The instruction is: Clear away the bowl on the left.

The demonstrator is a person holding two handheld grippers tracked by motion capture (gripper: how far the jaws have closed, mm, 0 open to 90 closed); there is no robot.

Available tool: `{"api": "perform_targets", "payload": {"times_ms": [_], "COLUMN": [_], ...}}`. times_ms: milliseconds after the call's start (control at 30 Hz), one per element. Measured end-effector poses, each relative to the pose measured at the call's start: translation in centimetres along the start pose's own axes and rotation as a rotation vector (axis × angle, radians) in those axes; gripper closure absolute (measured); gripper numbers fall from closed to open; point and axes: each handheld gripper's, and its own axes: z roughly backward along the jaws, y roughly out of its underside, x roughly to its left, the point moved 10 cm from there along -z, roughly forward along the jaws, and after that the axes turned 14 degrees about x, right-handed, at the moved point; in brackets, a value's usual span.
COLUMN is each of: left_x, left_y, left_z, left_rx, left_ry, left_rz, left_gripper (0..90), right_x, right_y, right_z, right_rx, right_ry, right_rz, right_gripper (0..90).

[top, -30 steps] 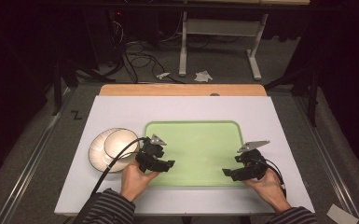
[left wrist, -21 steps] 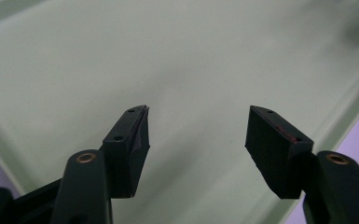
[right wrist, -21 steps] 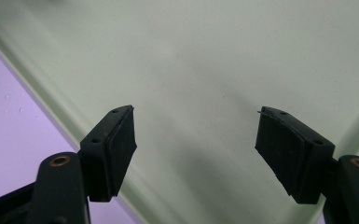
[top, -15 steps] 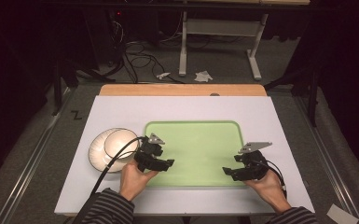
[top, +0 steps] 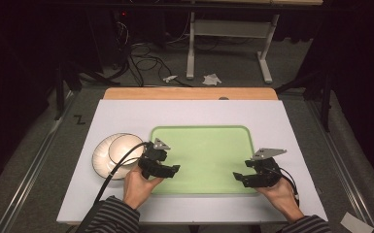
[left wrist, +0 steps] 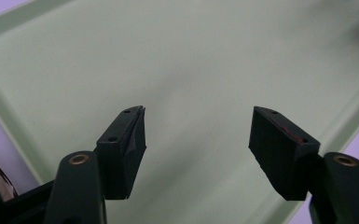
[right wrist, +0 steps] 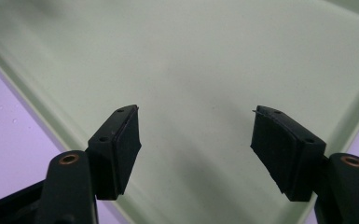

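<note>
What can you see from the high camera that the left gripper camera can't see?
The high view alone gives the stacked white bowls whole, beside the tray on the white table, plus the right gripper and both hands. The left gripper view alone gives a close look between the left gripper jaws: wide apart, nothing between them, having just been opening. Both share the bare green tray and the left gripper.

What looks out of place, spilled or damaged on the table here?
Nothing stands out. The green tray lies square and bare on the white tabletop, and the stacked bowls sit upright left of it. No spills or breakage show.
</note>
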Motion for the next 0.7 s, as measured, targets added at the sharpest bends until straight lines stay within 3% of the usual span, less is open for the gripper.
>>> {"api": "perform_targets", "payload": {"times_ms": [233,467,700], "left_x": [0.5,0.3,0.5], "left_y": [-0.5,-1.7,-2.2], "left_z": [0.3,2.0,2.8], "left_rx": [0.002,-0.055,-0.074], "left_ry": [-0.009,0.018,0.018], "left_rz": [0.029,0.055,0.047], "left_gripper": [34.8,37.4,34.3], "right_x": [0.2,0.4,0.6], "right_y": [-0.2,0.0,0.1], "right_z": [-0.6,-0.6,-1.0], "right_rx": [-0.009,0.006,0.023], "right_ry": [-0.015,-0.023,-0.026], "right_rz": [0.015,0.012,0.035], "right_gripper": [33.4,32.9,32.6]}}
